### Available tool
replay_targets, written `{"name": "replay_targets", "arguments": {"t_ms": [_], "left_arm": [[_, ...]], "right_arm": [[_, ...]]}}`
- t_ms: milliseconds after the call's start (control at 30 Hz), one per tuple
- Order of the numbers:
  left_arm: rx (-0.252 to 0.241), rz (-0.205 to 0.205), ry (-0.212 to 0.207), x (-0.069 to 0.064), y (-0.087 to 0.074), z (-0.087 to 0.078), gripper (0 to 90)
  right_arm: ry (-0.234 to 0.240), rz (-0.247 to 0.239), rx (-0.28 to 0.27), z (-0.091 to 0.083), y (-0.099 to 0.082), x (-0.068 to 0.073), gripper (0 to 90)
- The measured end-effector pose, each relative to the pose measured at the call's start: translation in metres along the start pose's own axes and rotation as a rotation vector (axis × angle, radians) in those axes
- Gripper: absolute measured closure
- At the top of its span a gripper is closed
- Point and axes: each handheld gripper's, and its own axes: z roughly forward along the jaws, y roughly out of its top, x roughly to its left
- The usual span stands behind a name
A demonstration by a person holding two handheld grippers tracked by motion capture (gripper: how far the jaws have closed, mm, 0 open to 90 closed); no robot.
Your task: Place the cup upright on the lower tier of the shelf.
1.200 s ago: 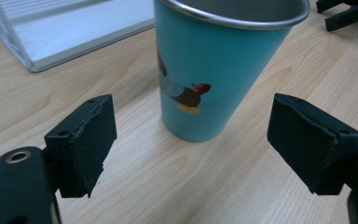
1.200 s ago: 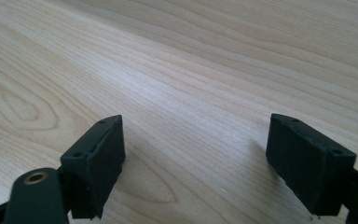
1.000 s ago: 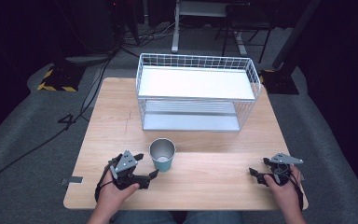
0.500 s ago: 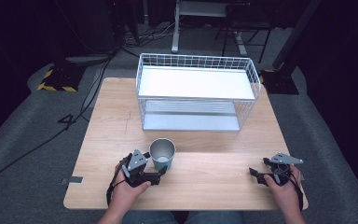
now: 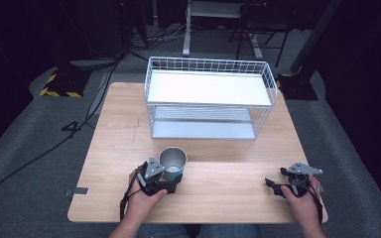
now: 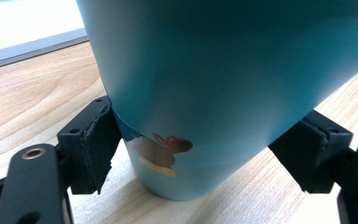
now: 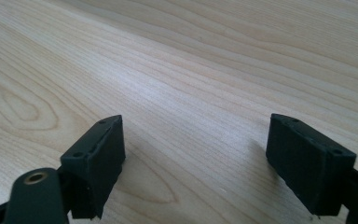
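Note:
A teal cup [image 5: 172, 163] with a metal inside stands upright on the wooden table [image 5: 228, 198], near its front edge. My left gripper [image 5: 170, 182] reaches it from the near side. In the left gripper view the cup [image 6: 223, 70], with a small brown print low on its wall, sits between the two black pads [image 6: 95, 144]. The jaws stand wide at the cup's base, close to or just touching its sides. My right gripper [image 5: 274, 187] rests at the front right of the table, open, with bare wood between its fingers [image 7: 98, 158].
A white wire rack [image 5: 208, 106] with two shelves stands at the back middle of the table, behind the cup. Dark floor, cables and stands lie beyond the table's far edge.
My left gripper has slid right and forward until its jaws came around the cup's base. The cup and the right gripper have stayed where they were.

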Motion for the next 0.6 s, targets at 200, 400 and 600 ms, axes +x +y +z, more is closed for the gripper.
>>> {"name": "replay_targets", "arguments": {"t_ms": [200, 400, 600], "left_arm": [[0.011, 0.012, 0.0, 0.0002, 0.0007, -0.0005, 21.6], [0.014, 0.018, -0.004, 0.0009, 0.0012, -0.0008, 21.7], [0.013, 0.012, -0.009, 0.0002, 0.0054, -0.0036, 21.8]], "right_arm": [[0.0, 0.0, 0.0, 0.0, 0.0, 0.0, 19.9], [0.0, 0.0, 0.0, 0.0, 0.0, 0.0, 19.9], [-0.001, -0.001, 0.0, 0.0, 0.0, 0.0, 19.9]]}}
